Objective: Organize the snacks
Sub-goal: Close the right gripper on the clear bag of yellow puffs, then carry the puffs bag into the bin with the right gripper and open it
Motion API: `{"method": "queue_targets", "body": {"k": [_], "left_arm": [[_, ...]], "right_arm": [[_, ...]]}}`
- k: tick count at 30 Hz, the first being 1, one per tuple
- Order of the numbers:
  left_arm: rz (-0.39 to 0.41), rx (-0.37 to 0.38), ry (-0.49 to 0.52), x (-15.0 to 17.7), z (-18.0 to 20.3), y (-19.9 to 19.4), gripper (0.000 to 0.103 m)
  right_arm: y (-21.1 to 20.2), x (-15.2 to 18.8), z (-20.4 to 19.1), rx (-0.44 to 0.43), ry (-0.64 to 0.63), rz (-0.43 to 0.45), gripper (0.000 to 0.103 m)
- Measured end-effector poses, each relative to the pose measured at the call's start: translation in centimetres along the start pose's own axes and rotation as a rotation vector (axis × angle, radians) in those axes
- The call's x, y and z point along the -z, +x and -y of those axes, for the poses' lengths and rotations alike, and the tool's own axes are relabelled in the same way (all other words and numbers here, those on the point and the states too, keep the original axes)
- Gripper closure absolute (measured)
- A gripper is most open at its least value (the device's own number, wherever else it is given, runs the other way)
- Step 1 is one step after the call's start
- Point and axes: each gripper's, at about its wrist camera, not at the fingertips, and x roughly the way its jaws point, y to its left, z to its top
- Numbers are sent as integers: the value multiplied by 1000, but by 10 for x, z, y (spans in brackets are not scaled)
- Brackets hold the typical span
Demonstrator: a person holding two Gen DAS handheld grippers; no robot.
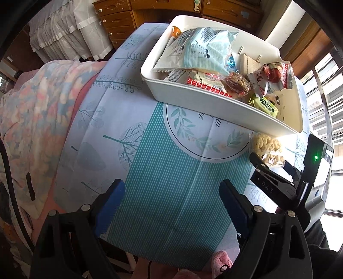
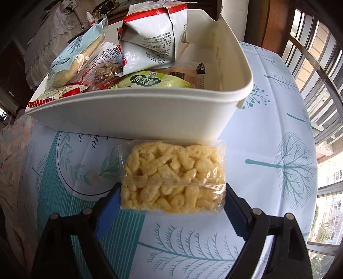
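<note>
A white bin (image 1: 193, 97) (image 2: 133, 111) stands on the table and holds several snack packs: a pale blue bag (image 1: 203, 49), a white and red bag (image 2: 150, 40), a green pack (image 2: 154, 82). A clear pack of yellow puffed snack (image 2: 171, 178) (image 1: 267, 150) sits just in front of the bin's near wall, between the fingers of my right gripper (image 2: 171, 199), which is shut on it. My left gripper (image 1: 171, 193) is open and empty over the striped teal part of the cloth, to the left of the right gripper (image 1: 276, 171).
A white and teal tree-print cloth (image 1: 120, 120) (image 2: 268, 133) covers the table. A floral blanket (image 1: 32, 120) lies at the left. A wooden drawer unit (image 1: 120, 19) stands behind. Windows (image 2: 321, 85) are at the right.
</note>
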Motion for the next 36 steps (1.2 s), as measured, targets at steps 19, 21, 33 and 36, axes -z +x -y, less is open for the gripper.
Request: {"method": "queue_targets", "body": {"k": [19, 21, 33, 36], "left_arm": [[59, 63, 14, 5, -1, -18, 14], [66, 70, 3, 7, -6, -20, 14], [77, 82, -69, 29, -42, -19, 14], [66, 78, -105, 36, -55, -17, 14]], "right_arm": [[-111, 2, 15, -4, -62, 118, 14], [-120, 2, 12, -13, -83, 147, 14], [-147, -34, -5, -75, -108, 380, 14], [-141, -48, -8, -57, -99, 409, 14]]}}
